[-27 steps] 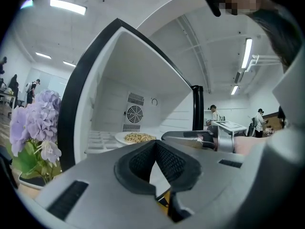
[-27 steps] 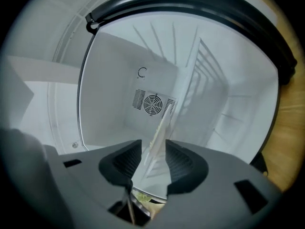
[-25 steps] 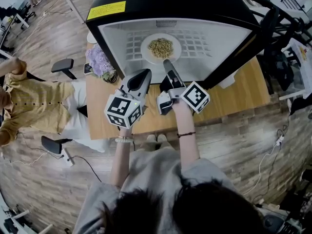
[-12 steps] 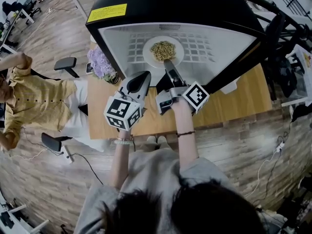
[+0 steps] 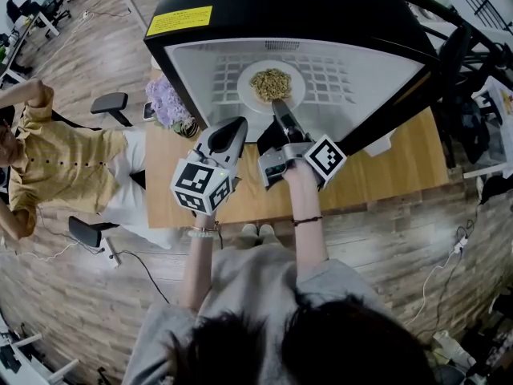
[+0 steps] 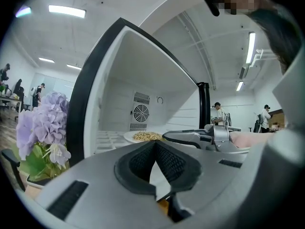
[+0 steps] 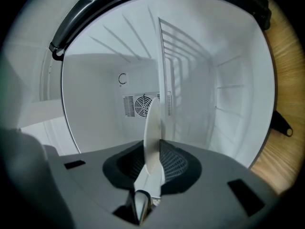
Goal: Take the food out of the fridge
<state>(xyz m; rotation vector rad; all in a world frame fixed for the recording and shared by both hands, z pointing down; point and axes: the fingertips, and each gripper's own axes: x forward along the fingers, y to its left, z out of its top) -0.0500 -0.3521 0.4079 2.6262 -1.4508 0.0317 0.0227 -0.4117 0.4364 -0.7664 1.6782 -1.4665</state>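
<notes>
The right gripper (image 7: 152,145) has its jaws pinching the near rim of the white plate (image 7: 152,123). They have just been closing, and the rim stands between the two meshed pads. In the right gripper view the plate shows edge-on, as a thin white blade rising from between the pads towards the round fan grille (image 7: 143,104) on the back wall. The food (image 5: 270,82), a tan heap, lies in the middle of the plate, just beyond the jaw tips. The plate sits on the white wire shelf (image 5: 345,74), left of the shelf's middle, with the gripper reaching it from the shelf's front edge.

The left gripper (image 6: 155,144) has its jaws pressed together at the tips, with nothing between them. It hangs outside the open front, just left of the right gripper and over the desk (image 5: 401,163). The plate and food lie ahead of it and a little to the right, well apart from its jaws.

The fridge (image 5: 280,6), black outside and white within, stands on the desk with its front open towards the person. Purple flowers (image 5: 164,103) stand at the desk's left edge, just beside the fridge's left wall. Beyond that edge a person in a yellow shirt (image 5: 56,167) sits on the wooden floor side.
</notes>
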